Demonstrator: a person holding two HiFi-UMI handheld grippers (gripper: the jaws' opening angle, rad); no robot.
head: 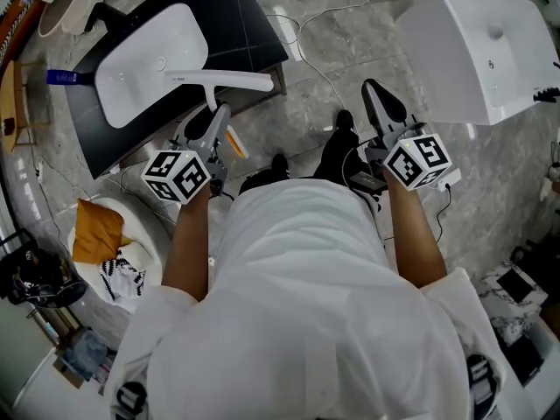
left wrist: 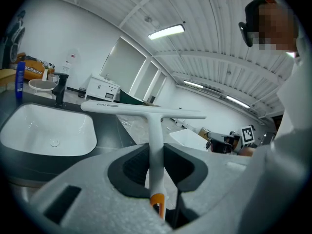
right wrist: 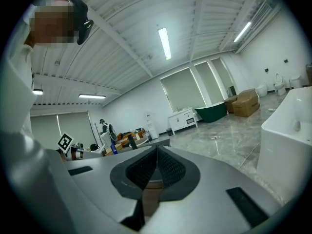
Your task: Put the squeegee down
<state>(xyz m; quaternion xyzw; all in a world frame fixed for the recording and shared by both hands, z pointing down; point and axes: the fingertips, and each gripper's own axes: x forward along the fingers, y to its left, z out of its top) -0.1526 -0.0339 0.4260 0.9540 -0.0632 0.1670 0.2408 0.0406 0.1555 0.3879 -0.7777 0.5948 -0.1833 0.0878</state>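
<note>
- White shirt (head: 297, 304) and both forearms closest to the head camera, filling the lower frame.
- Left gripper (head: 213, 122) (left wrist: 155, 156): clamped on the handle of the squeegee (head: 223, 79) (left wrist: 146, 112), white shaft pinched between the pads, orange end poking out behind them.
- Squeegee held out ahead of the left gripper, blade level and crosswise. In head view, overlapping the right edge of the white sink (head: 144, 59) and the dark counter (head: 241, 16).
- Right gripper (head: 378, 94) (right wrist: 156, 165): closed, tips meeting, nothing between. Pointed out over the marble floor (head: 332, 77), just left of the white basin (head: 481, 51).
- Left marker cube (head: 175, 175) and right marker cube (head: 418, 160) well apart, either side of the torso.
- Black faucet (left wrist: 59, 89) behind the sink, blue bottle (head: 59, 77) at its left end on the counter.
- Orange cloth (head: 96, 230) in a white tub (head: 153, 239), lower left, beside the counter.
</note>
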